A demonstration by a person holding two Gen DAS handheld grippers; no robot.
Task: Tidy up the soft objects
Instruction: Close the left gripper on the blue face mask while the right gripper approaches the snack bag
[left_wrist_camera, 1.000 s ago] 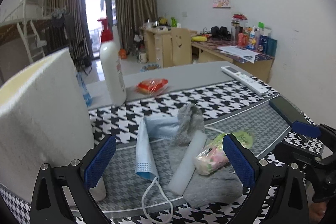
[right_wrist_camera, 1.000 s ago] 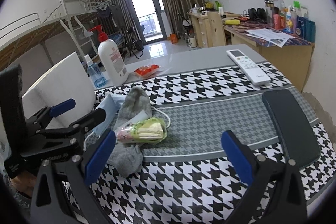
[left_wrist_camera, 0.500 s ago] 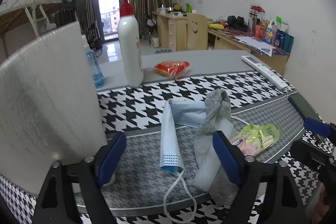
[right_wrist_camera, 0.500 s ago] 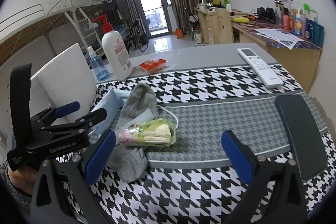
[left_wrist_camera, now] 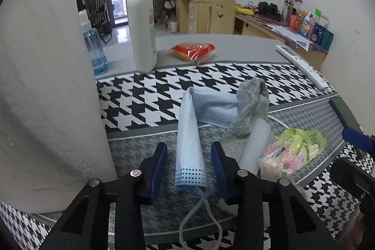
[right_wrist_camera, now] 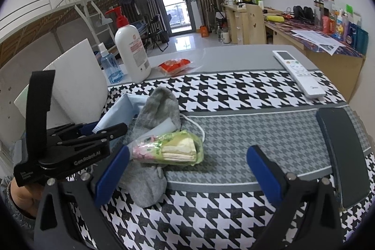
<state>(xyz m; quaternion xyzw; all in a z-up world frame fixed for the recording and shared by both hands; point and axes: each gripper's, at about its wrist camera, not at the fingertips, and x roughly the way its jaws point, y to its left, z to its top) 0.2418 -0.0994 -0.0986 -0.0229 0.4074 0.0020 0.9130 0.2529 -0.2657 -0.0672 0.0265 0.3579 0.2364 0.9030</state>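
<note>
So the sorting looks to be only at its beginning: the soft things lie in one heap on the houndstooth table mat [left_wrist_camera: 150,97]. The left gripper [left_wrist_camera: 189,164] has its pads on either side of the blue face mask [left_wrist_camera: 189,139], narrowed but not touching it. The right gripper [right_wrist_camera: 187,169] is spread wide and empty, near the tissue packet [right_wrist_camera: 173,148], which rests on the grey sock [right_wrist_camera: 161,107]. Behind stand a pump bottle [left_wrist_camera: 141,27], a spray bottle [right_wrist_camera: 110,67] and a white foam board [left_wrist_camera: 44,95]; a remote control [right_wrist_camera: 297,69] lies to the right. The room is a dormitory with cluttered desks.
</note>
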